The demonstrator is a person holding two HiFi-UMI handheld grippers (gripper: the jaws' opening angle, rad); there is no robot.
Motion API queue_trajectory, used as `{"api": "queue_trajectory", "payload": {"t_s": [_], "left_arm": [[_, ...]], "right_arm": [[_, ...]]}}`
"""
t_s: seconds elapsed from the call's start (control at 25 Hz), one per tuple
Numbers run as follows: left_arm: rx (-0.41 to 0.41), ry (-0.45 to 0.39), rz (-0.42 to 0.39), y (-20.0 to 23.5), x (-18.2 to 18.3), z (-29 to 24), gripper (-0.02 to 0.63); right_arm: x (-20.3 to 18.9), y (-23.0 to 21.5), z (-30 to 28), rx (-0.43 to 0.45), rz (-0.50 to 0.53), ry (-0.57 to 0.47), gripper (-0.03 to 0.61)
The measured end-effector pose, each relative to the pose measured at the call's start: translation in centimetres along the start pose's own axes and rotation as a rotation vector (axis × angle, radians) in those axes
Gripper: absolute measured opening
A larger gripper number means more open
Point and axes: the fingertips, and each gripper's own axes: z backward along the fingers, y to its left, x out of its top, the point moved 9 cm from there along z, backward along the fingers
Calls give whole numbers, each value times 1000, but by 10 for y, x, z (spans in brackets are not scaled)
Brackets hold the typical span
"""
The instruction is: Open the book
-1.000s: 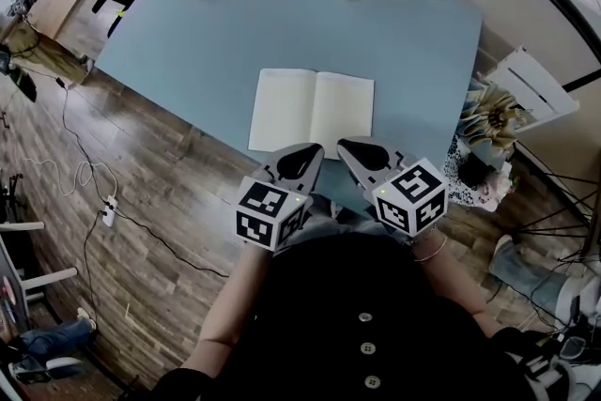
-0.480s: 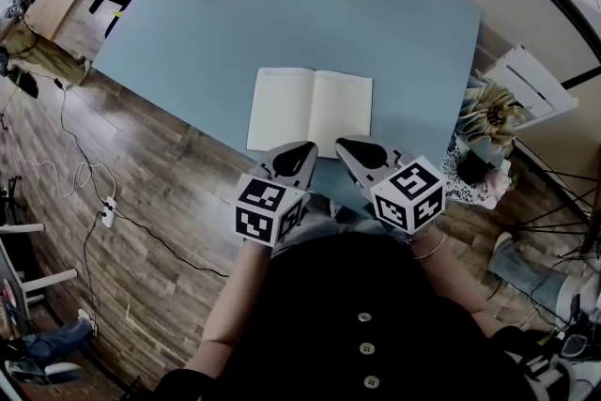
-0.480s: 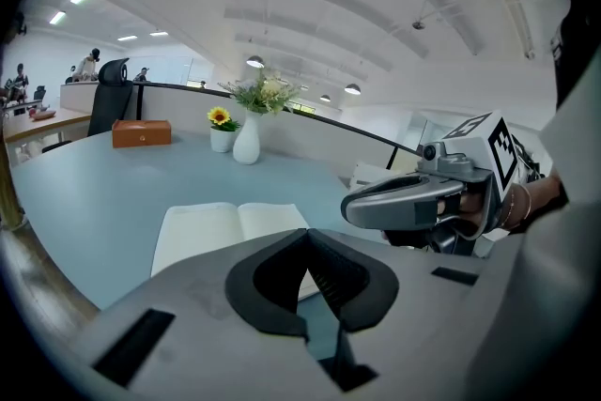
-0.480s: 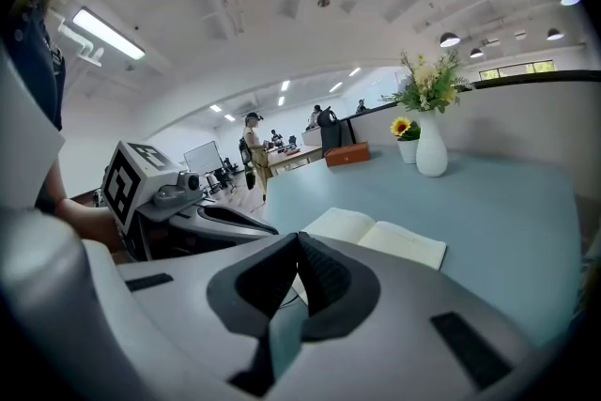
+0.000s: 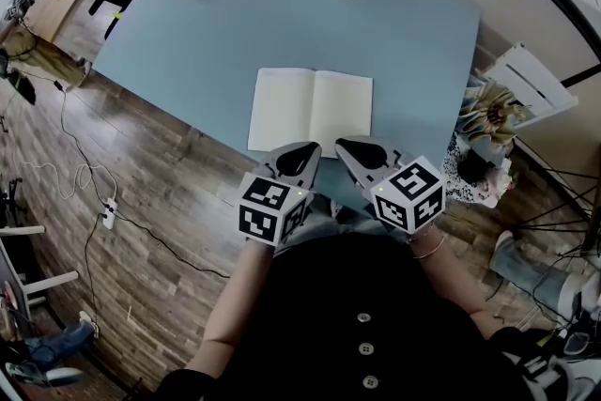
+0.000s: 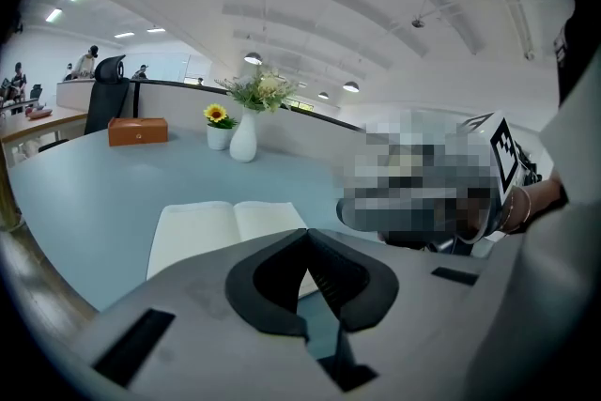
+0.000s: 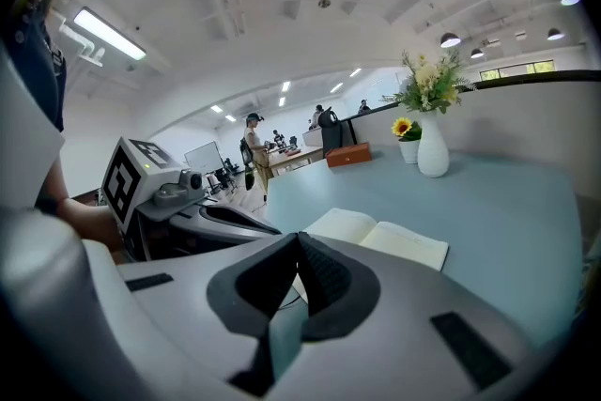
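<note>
Book (image 5: 311, 111) lies open just beyond the left tool (image 5: 308, 148) and right tool (image 5: 345, 144).

You've got bright, even light all round: ceiling lamps (image 6: 254, 58) glow in your left gripper view, and a long strip light (image 7: 108, 33) glares white in your right gripper view. Shadows on the table (image 5: 235, 23) are soft, barely there, and the book (image 5: 312, 111) pages run close to blown-out white. Your head view bows hard toward its edges. Both gripper views curve into dark, rounded corners. Right by each lens the foreground goes soft, while the far room stays fairly crisp.
</note>
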Motion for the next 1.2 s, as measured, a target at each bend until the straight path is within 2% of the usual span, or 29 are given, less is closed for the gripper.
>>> {"api": "queue_trajectory", "payload": {"t_s": [1.2], "left_arm": [[2,-9,33,4,-1,0,12]], "right_arm": [[-2,2,2,-7,-22,-20,5]]}}
